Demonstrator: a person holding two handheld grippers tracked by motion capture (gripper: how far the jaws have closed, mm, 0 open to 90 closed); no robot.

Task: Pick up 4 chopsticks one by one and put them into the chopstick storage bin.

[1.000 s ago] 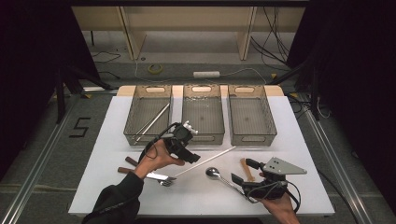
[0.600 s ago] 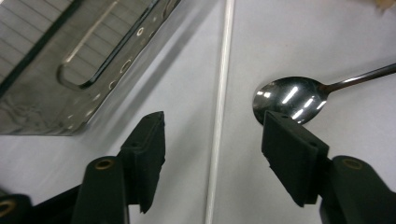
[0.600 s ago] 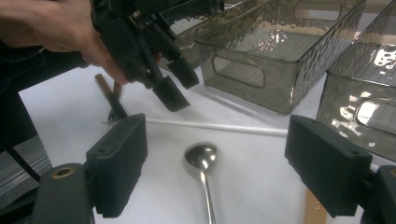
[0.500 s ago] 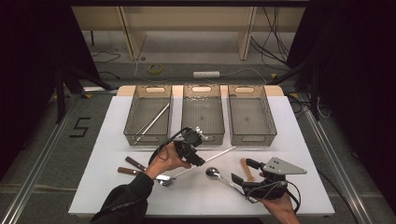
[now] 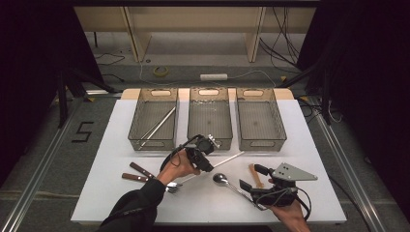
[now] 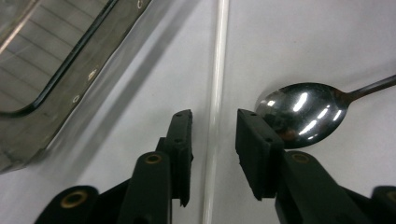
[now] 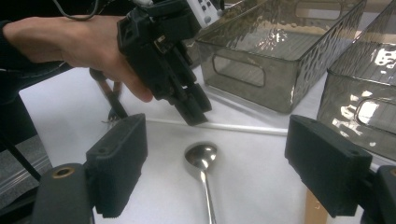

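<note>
White, thin straight chopstick (image 6: 215, 93) between claw (image 6: 214, 140) jaws.

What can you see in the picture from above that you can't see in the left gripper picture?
The high view alone takes in all three grey bins, with chopsticks in the left bin, the fork, the wooden-handled cutlery, a wooden piece and the right gripper. The left gripper view alone shows, close up, that the left gripper has its closing jaws either side of the white chopstick, pads not yet touching it. Both show that chopstick, the spoon, a bin and the white table.
</note>
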